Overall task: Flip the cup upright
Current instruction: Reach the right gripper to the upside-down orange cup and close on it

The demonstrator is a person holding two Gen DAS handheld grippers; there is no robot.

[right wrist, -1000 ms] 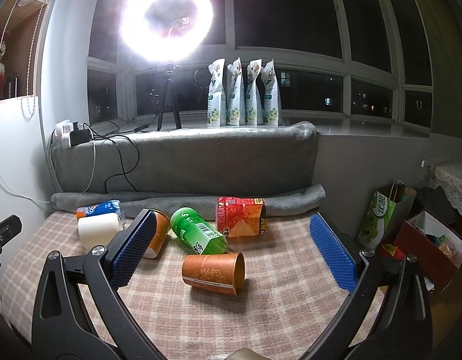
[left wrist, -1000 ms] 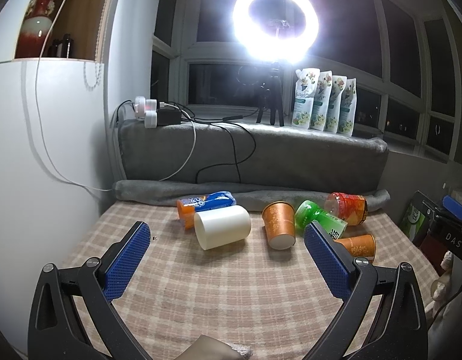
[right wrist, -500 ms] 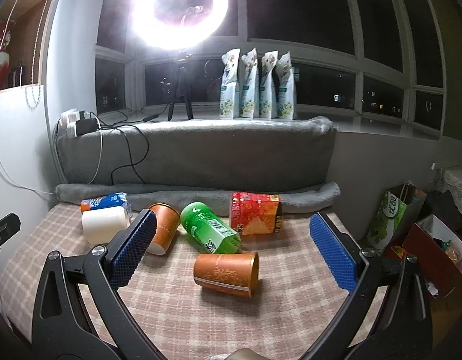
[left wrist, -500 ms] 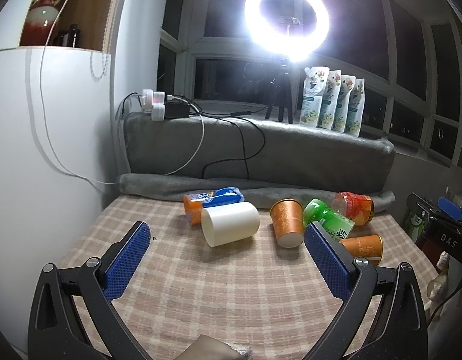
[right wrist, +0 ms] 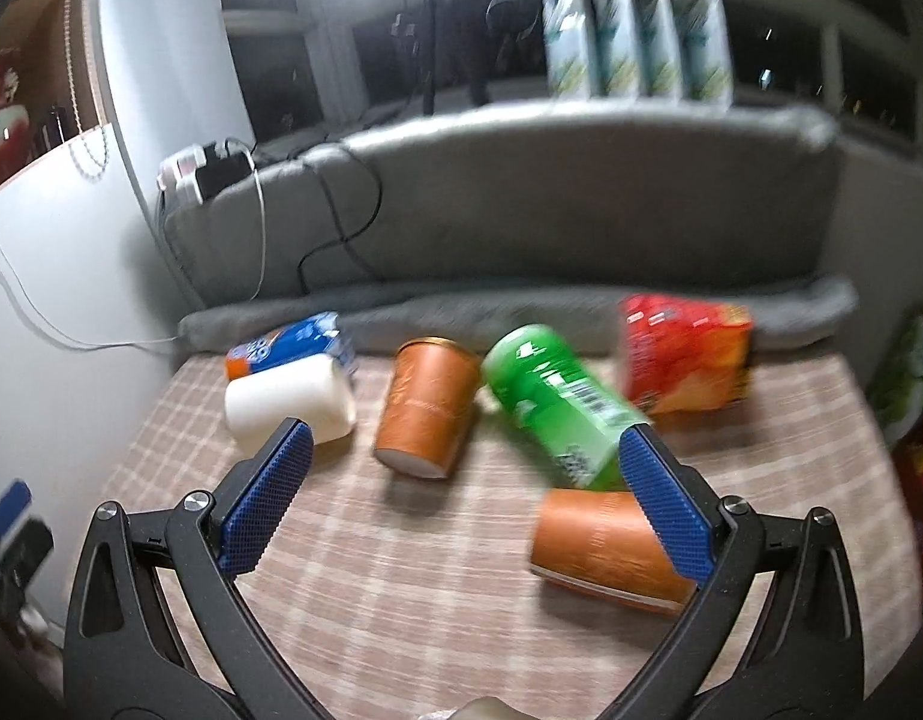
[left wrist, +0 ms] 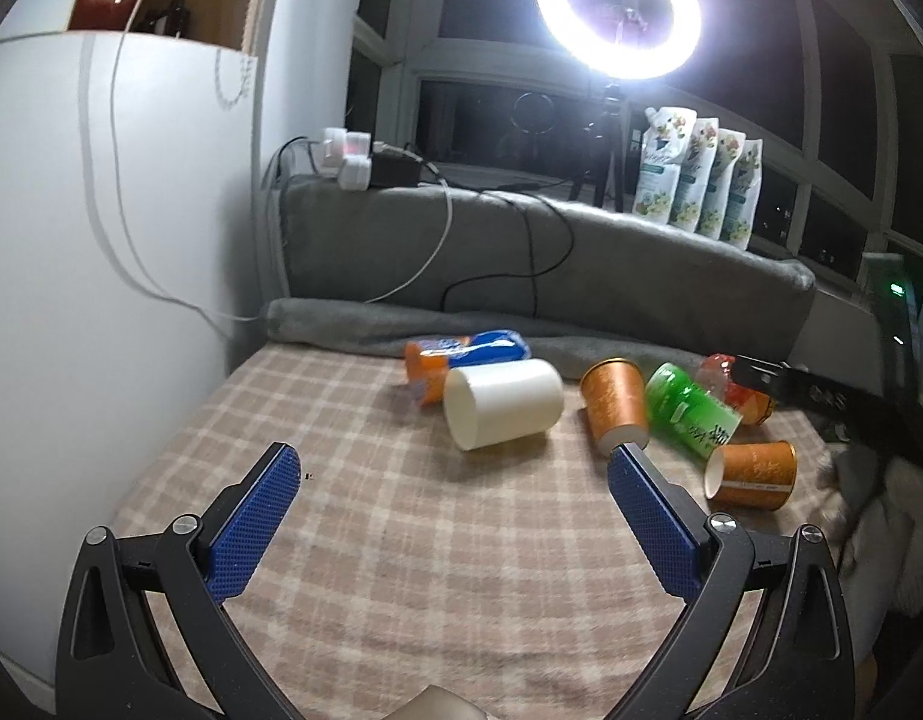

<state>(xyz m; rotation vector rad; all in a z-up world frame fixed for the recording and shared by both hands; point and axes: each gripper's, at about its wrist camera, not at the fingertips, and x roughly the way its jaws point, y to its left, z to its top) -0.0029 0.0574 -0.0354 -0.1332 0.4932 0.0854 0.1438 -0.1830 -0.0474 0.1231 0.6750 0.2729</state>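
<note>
We hold both tongs spread wide above the checked tablecloth (left wrist: pixel 401 570), gripping nothing. The left gripper (left wrist: pixel 455 474) hangs low over bare cloth, and straight ahead of it at twelve o'clock lies the white cup (left wrist: pixel 503 402) on its side, one round end turned toward our seven o'clock. Just behind it, touching or nearly so, rests a blue and orange packet (left wrist: pixel 467 351). At one o'clock from the left tongs an orange cup (left wrist: pixel 616 408) also lies tipped over, its end pointing down toward the tip of the right-hand blue pad. Beside it at two o'clock a green bottle (left wrist: pixel 689 414) lies slantwise, with a red and orange packet (left wrist: pixel 731 381) behind it, and a second orange cup (left wrist: pixel 755 474) lies on its side at three o'clock. From the right gripper (right wrist: pixel 464 459) the picture is blurred, yet we can tell the orange cup (right wrist: pixel 428 408) sits at twelve o'clock between the spread pads, the white cup (right wrist: pixel 287 405) at ten o'clock just past the left-hand pad, and the second orange cup (right wrist: pixel 605 546) partly behind the right-hand pad at four o'clock. A grey rolled blanket (left wrist: pixel 365 324) borders the far edge of the cloth, and a ring light (left wrist: pixel 617 9) glares at one o'clock high.
</note>
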